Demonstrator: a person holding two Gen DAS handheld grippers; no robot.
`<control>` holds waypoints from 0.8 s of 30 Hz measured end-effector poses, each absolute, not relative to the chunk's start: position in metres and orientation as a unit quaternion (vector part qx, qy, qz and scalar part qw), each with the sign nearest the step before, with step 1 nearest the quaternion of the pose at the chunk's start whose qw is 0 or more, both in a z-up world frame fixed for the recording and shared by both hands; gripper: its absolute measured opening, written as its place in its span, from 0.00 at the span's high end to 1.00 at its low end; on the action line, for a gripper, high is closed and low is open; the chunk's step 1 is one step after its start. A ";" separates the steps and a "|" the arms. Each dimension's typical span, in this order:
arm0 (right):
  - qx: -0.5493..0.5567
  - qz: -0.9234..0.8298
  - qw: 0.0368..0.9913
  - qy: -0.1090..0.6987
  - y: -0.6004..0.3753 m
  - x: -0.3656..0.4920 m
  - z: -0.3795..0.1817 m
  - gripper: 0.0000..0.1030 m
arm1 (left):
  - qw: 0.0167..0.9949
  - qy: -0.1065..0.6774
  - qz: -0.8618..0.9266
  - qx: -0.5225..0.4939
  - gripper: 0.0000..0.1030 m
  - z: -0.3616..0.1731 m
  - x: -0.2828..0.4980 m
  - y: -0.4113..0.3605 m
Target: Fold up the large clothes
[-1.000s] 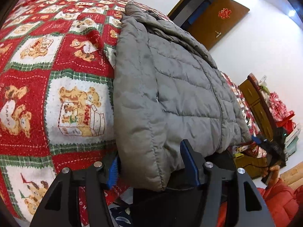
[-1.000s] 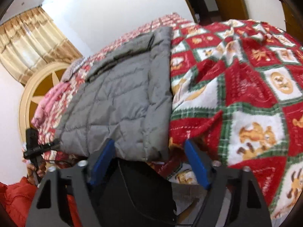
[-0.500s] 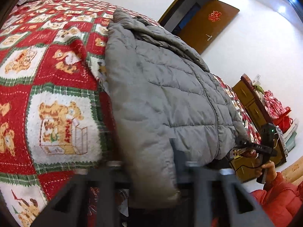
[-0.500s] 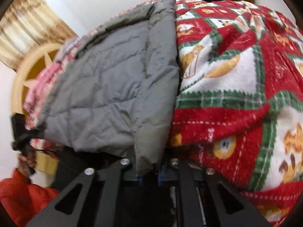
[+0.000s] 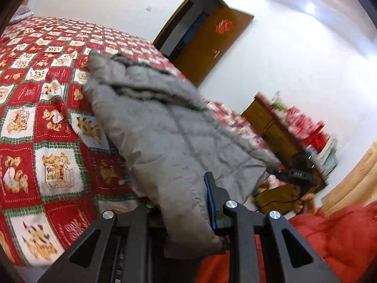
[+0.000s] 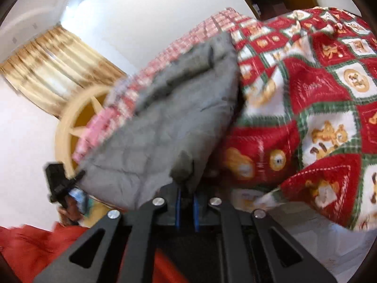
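Observation:
A grey quilted puffer jacket (image 5: 162,127) lies lengthwise on the bed, collar at the far end. My left gripper (image 5: 186,212) pinches its near hem corner. The jaws are still closing on the fabric, which hides the left finger; the right blue pad (image 5: 210,202) presses on the cloth. My right gripper (image 6: 186,202) is shut on the other hem corner of the jacket (image 6: 169,127), a fold bunched just above its blue pads (image 6: 178,207). The near end hangs lifted between both grippers. Each view shows the other gripper (image 5: 294,173) (image 6: 59,181) at the jacket's far corner.
A red, green and white teddy-bear quilt (image 5: 47,122) covers the bed. A brown door (image 5: 207,42) stands open behind it, and a wooden cabinet (image 5: 271,122) is on the right. The person's red sleeve (image 5: 334,235) is low down. A round headboard (image 6: 77,120) and curtain (image 6: 54,70) stand on the left.
Both grippers went from open around the jacket's hem to shut on its corners. Both then rose, lifting the jacket's near end off the bed edge.

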State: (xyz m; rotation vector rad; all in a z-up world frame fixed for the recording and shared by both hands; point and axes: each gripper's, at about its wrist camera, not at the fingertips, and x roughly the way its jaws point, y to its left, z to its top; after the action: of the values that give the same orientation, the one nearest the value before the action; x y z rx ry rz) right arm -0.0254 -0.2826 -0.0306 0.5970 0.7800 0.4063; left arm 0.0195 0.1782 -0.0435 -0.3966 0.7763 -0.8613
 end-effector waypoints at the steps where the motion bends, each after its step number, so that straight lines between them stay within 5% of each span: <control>1: 0.294 0.201 0.864 0.355 -0.285 -0.030 -0.020 0.89 | 0.817 0.354 -0.409 -0.200 0.79 -0.036 0.018 0.181; 14: 0.261 0.216 0.904 0.260 -0.276 0.033 0.067 0.90 | 0.842 0.304 -0.346 -0.280 0.78 0.030 0.110 0.186; 24: 0.237 0.149 0.923 0.264 -0.288 0.207 0.098 0.90 | 0.871 0.316 -0.259 -0.271 0.78 0.031 0.245 0.169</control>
State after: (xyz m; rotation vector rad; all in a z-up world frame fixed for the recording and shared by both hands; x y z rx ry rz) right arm 0.2070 -0.2875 0.0975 0.4867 0.5430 0.3061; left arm 0.2455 0.1688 0.0312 -0.5675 0.6604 -0.5415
